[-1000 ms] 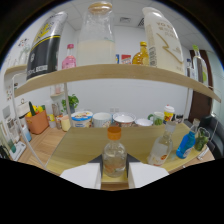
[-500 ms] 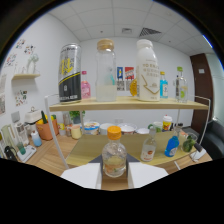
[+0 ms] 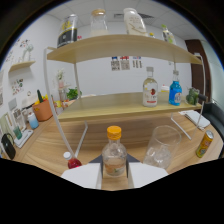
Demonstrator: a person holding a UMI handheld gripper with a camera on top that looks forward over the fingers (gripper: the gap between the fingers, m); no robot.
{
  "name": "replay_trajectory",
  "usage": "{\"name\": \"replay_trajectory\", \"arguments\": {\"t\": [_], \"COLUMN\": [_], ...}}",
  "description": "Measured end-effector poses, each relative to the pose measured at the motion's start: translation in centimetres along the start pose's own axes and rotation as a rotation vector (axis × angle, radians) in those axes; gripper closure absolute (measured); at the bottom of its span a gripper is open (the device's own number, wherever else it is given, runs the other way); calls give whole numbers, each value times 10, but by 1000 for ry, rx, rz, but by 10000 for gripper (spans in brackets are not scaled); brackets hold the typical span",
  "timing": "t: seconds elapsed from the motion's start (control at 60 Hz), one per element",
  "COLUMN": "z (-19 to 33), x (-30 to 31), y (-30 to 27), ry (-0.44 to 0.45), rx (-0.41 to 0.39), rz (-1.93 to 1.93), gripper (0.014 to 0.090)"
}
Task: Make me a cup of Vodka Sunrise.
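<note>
My gripper point(image 3: 114, 171) is shut on a small clear bottle with an orange cap point(image 3: 114, 154), which stands upright between the two white fingers point(image 3: 84, 176). An empty clear glass point(image 3: 162, 147) sits on the wooden table just right of the bottle and slightly ahead of the fingers. Beyond them, the lower board of a wooden shelf point(image 3: 105, 114) carries a clear bottle with a red label point(image 3: 149, 88) and a blue bottle point(image 3: 175, 91).
The top shelf holds a dark can point(image 3: 67, 31), a glass jar point(image 3: 99, 22) and a white bottle point(image 3: 135, 21). A small red object point(image 3: 74, 163) lies by the left finger. A yellow can point(image 3: 204, 144) stands right of the glass. An orange plant pot point(image 3: 42, 108) sits far left.
The gripper has carried the orange-capped bottle closer to the shelf and the glass. The glass is now right beside the bottle, and the lower shelf board has come into view.
</note>
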Motion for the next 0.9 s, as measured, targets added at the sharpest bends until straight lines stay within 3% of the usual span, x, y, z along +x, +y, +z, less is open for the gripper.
{"name": "replay_trajectory", "arguments": {"t": [0.4, 0.767, 0.9], "z": [59, 53, 41], "x": [4, 3, 1], "y": [65, 70, 56], "ry": [53, 34, 17], "rx": [-200, -216, -176], "rz": [-9, -104, -105], "gripper": [698, 676, 463]}}
